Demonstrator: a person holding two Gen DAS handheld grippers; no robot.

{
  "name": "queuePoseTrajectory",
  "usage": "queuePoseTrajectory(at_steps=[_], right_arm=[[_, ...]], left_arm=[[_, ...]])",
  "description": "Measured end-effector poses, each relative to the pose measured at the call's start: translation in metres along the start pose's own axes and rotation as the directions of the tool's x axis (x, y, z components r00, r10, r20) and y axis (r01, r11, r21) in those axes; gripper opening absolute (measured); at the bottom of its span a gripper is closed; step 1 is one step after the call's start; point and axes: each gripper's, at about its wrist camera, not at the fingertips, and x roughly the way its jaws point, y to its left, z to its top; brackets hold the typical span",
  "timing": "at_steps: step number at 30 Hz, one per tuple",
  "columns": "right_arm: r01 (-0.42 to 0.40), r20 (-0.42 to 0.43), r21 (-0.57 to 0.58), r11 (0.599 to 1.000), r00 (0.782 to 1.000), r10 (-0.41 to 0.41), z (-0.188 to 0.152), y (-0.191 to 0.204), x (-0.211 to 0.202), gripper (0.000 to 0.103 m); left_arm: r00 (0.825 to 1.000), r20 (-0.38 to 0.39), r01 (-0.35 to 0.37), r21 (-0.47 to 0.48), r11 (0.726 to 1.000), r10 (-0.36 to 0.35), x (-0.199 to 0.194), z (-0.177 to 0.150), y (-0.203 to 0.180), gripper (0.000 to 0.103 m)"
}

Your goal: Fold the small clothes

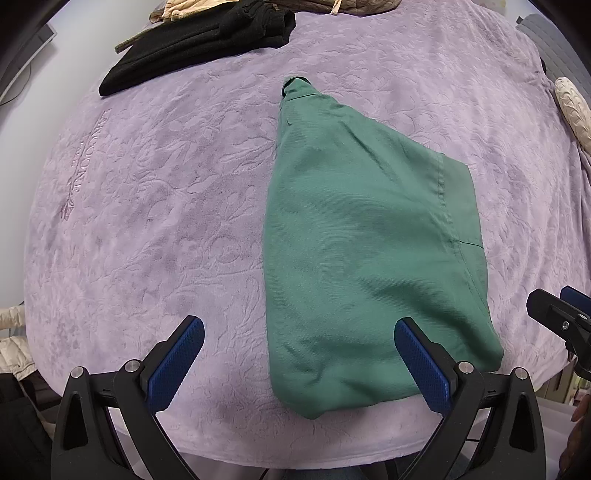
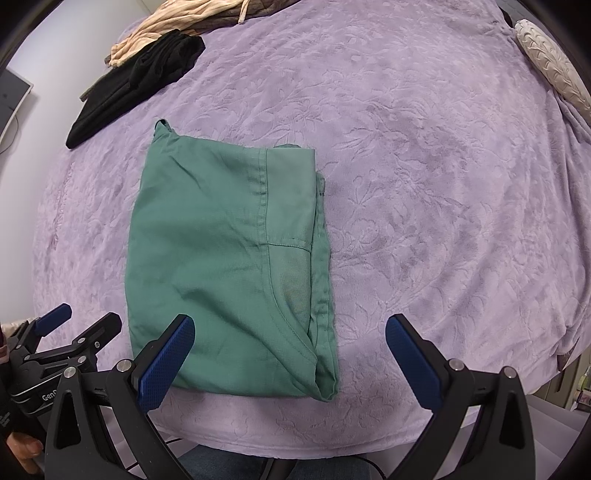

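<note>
Green garment (image 2: 229, 266) lies on the lavender embossed blanket (image 2: 424, 184), toward the near edge and left of centre in the right wrist view. Exact type cannot be told; a hem seam and a curved stitched line show on its right part. It is already folded into a compact, roughly rectangular packet with layered edges stacked along its right side. A small tab or loop pokes out at its far-left corner. Top layer carries mild creases; no sleeves or legs are splayed out.

Left gripper (image 1: 299, 360): jaws wide apart, nothing held. It hovers at the near edge; its right pad (image 1: 421, 365) overlaps the near part of the garment in the picture, the other pad sits over bare blanket. Contact cannot be told.

Right gripper (image 2: 290, 360): jaws wide apart, empty. Its left pad (image 2: 166, 363) appears over the garment's near-left corner; the other over bare blanket.

Judgement: this piece looks largely folded. What may remain is one more fold or a squaring-up of the uneven far edge, then setting it aside.

Far-left corner of the blanket: a dark folded garment (image 2: 129, 88) beside a beige striped cloth (image 2: 166, 33), apparently a pile; whether sorted or waiting cannot be told. A cream textured item (image 2: 550, 62) lies at the far-right edge.
</note>
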Motion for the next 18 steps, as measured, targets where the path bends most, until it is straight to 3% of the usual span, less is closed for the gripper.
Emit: queuePoseTrajectory(at_steps=[18], right_arm=[[-0.004,-0.005,0.000,1.000,1.000,0.004,0.0015,-0.0007,-0.0001,0.103]], left_arm=[[1.000,0.001,-0.014,0.005,1.000,0.014,0.0017,-0.0007,0.0021,0.103]])
